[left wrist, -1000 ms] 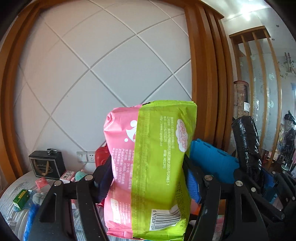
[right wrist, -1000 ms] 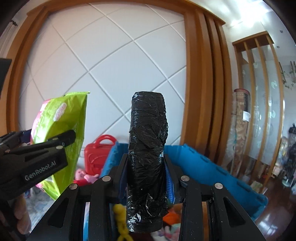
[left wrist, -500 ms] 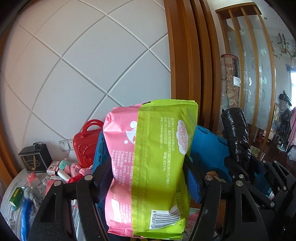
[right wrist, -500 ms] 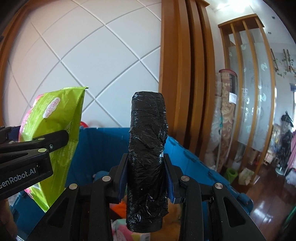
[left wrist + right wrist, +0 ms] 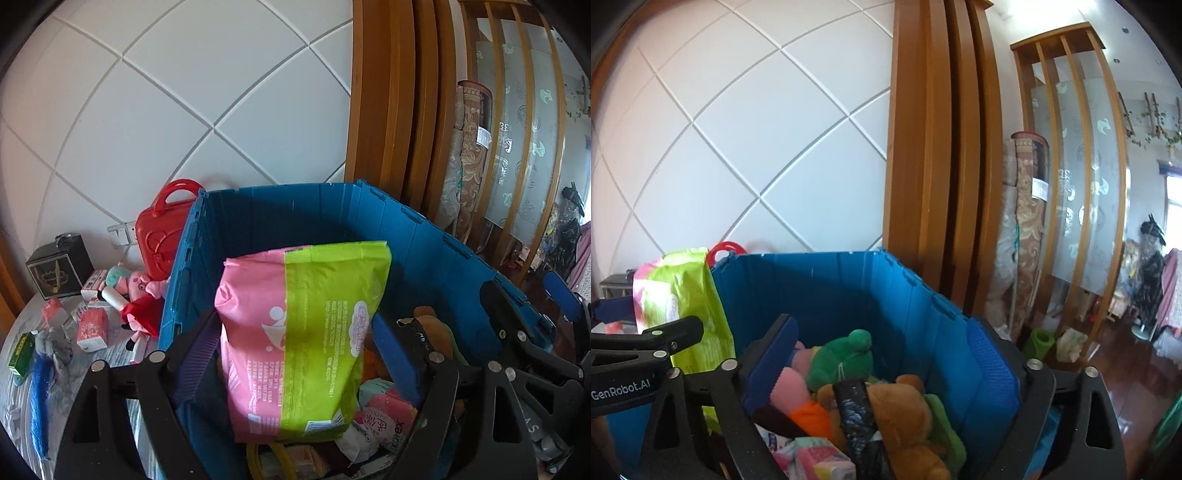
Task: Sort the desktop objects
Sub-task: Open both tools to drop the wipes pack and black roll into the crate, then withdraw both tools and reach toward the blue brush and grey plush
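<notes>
Left tool [image 5: 295, 354] over blue crate [image 5: 436, 236], jaws opening; pink-green pack [image 5: 306, 339] upright between fingers, gap visible at right pad, pack bottom among crate contents. Right tool [image 5: 882, 362] jaws opening wide, nothing between them. Black wrapped roll [image 5: 858, 413] below right tool, lying on brown plush [image 5: 905, 421] in crate, green plush [image 5: 846, 358] just beyond. Red case [image 5: 162, 229] left of crate on desk [image 5: 22, 398].

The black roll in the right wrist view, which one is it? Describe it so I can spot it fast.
Find the big blue crate by the white wall. Look down into it between the right gripper, whose jaws are opening with nothing gripped. The black plastic roll lies across the brown plush bear, below the green plush frog: the only glossy, crinkled black item among soft toys.
</notes>
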Tool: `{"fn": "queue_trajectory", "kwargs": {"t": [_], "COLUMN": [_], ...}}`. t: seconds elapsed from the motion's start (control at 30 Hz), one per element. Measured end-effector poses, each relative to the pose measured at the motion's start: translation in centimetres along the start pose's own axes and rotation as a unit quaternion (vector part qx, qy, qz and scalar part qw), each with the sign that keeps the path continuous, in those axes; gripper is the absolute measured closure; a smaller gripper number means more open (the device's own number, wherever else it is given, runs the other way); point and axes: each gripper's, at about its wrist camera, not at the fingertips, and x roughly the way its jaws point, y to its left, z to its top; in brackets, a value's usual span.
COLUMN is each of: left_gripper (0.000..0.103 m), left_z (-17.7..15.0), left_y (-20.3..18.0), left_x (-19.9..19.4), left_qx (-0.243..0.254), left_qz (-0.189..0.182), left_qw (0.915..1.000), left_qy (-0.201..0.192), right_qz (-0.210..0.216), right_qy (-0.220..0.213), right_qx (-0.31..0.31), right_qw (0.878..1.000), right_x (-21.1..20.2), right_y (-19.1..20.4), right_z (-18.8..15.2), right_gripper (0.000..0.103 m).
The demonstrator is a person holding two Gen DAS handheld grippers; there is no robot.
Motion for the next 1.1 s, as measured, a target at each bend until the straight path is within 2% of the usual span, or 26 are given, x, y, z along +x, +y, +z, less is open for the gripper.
{"fn": "queue_trajectory", "kwargs": {"t": [0.1,0.27,0.53,0.83,1.1], "left_gripper": [0.02,0.019,0.019,0.019,0.019], "left_z": [0.0,-0.5,-1.4,-2.3,-3.6], "left_y": [-0.3,-0.4,2.2,8.7,17.4], "left_x": [-0.7,-2.2,-4.6,-7.7,-9.5], "left_qx": [0.012,0.03,0.018,-0.016,-0.042], "left_qz": [0.01,0.025,0.032,0.071,0.108], "left_qw": [0.9998,0.9991,0.9984,0.9936,0.9881], "left_qy": [0.008,-0.018,-0.042,-0.086,-0.102], "right_qz": [0.005,0.011,0.031,0.073,0.131], "right_qy": [0.007,0.015,0.018,0.005,-0.03], "right_qx": [0.0,0.003,0.002,-0.012,-0.044], "right_qw": [1.0,1.0,0.999,0.997,0.99], "right_x": [-0.1,-0.6,-1.5,-3.7,-6.8], "right_y": [-0.1,0.1,1.7,6.5,14.8], "right_z": [-0.2,-0.6,-1.1,-0.5,0.7], "right_gripper": [0.001,0.0,0.0,0.0,0.0]}}
